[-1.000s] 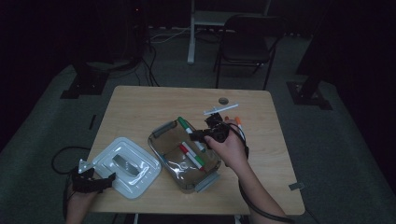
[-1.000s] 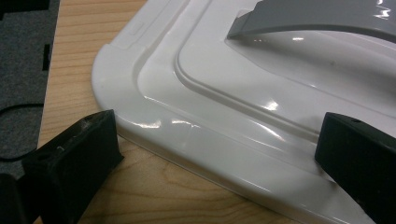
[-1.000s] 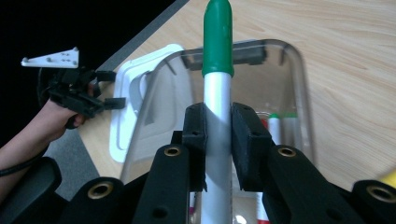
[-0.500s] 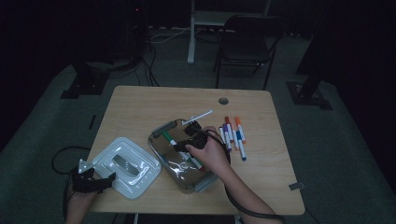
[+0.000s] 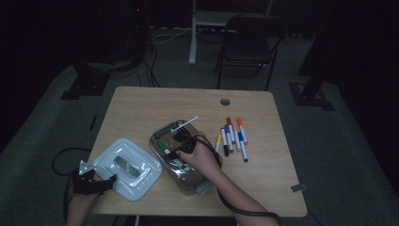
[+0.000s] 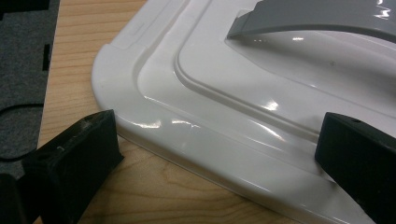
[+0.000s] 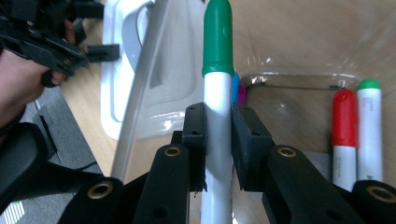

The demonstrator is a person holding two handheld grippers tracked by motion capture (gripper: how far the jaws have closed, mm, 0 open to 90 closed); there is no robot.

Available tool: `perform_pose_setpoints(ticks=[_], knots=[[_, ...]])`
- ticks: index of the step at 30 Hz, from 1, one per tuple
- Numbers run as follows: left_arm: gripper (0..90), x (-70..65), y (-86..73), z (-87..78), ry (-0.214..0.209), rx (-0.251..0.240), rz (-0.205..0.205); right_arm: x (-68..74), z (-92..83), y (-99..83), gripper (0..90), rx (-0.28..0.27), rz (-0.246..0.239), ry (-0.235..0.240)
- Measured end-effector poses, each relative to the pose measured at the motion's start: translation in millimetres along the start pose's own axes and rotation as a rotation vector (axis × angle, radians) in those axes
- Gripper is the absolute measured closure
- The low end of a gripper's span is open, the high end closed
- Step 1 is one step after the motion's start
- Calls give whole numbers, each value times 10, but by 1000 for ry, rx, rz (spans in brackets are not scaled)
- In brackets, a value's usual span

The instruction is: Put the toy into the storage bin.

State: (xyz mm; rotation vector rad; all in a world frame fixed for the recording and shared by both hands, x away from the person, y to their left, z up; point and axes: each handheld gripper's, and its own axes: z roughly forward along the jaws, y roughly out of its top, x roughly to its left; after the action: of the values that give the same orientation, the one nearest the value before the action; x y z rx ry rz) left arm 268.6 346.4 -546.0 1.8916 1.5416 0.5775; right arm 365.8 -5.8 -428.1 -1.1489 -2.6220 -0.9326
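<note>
Your right gripper (image 7: 217,135) fingers clamp the green-capped white plastic marker (image 7: 217,93) mid-barrel, over the clear plastic box (image 5: 186,176) near the bench's front edge. Light, rigid, slippery: grip the barrel, not the cap. Left gripper (image 6: 219,154) fingers stand wide at the white plastic lid (image 6: 243,93).

Left gripper (image 5: 96,181): low at near-left desk corner, held level, pointing right; jaws wide apart, nothing pinched.
Left hand (image 5: 77,200): wrapped round gripper body from behind; forearm enters from bottom edge, short stretch visible.
Right gripper (image 7: 218,133): tilted fwd and down, mid-desk; jaws clamped tight on both sides of a thin shaft, pads pressing.
Right hand (image 5: 200,157): knuckles up, covering gripper body; wrist bent slightly.
Right forearm: runs diagonally from bottom right toward desk centre; cable trails beside it.
</note>
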Motion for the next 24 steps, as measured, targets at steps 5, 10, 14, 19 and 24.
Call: perform_pose_setpoints(ticks=[5, 10, 14, 19, 24], knots=[[5, 3, 0, -2, 0, 2, 4, -14, 163, -2, 766, 64, 5, 16], [5, 3, 0, -2, -1, 1, 3, -45, 304, -18, 766, 133, 7, 16], [5, 3, 0, -2, -2, 2, 3, -51, 372, -19, 766, 171, 3, 0], [5, 3, 0, -1, -1, 1, 3, -44, 466, -25, 765, 224, -5, -18], [5, 2, 0, -1, -1, 1, 2, -25, 553, -27, 762, 275, -22, -49]])
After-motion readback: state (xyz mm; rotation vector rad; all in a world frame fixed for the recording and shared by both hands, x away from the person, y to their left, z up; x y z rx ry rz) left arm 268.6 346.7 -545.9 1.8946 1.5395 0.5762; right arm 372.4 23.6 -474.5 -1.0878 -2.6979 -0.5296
